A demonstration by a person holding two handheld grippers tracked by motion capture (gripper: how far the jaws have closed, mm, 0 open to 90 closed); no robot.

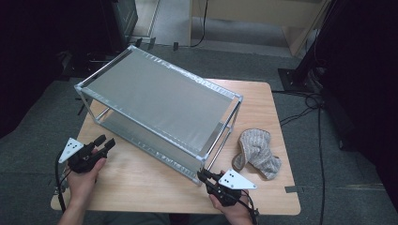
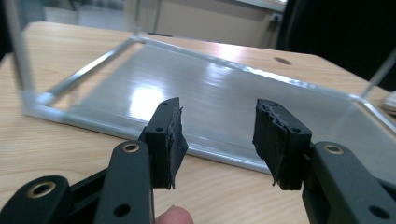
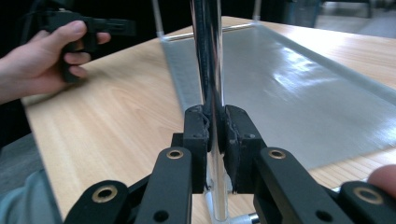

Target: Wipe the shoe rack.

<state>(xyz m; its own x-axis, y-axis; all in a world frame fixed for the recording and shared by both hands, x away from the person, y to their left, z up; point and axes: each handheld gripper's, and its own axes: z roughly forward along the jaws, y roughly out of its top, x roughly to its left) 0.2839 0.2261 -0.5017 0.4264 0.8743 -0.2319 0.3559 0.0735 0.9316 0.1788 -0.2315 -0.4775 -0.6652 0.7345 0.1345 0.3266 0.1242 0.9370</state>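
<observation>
A two-tier metal shelf rack (image 1: 159, 93) stands slanted across the wooden table (image 1: 141, 183). My right gripper (image 1: 202, 176) is at the rack's near corner. In the right gripper view it (image 3: 215, 126) is shut on that corner's upright post (image 3: 208, 56), with both pads pressed against the shiny tube. My left gripper (image 1: 104, 140) is held over the table by the rack's left end. Its jaws (image 2: 219, 126) are open with nothing between them and point at the lower shelf (image 2: 233, 102).
A crumpled grey knitted cloth (image 1: 257, 152) lies on the table to the right of the rack. The person's other hand with the left gripper (image 3: 93, 28) appears far off in the right gripper view. Cables and dark stands surround the table on the floor.
</observation>
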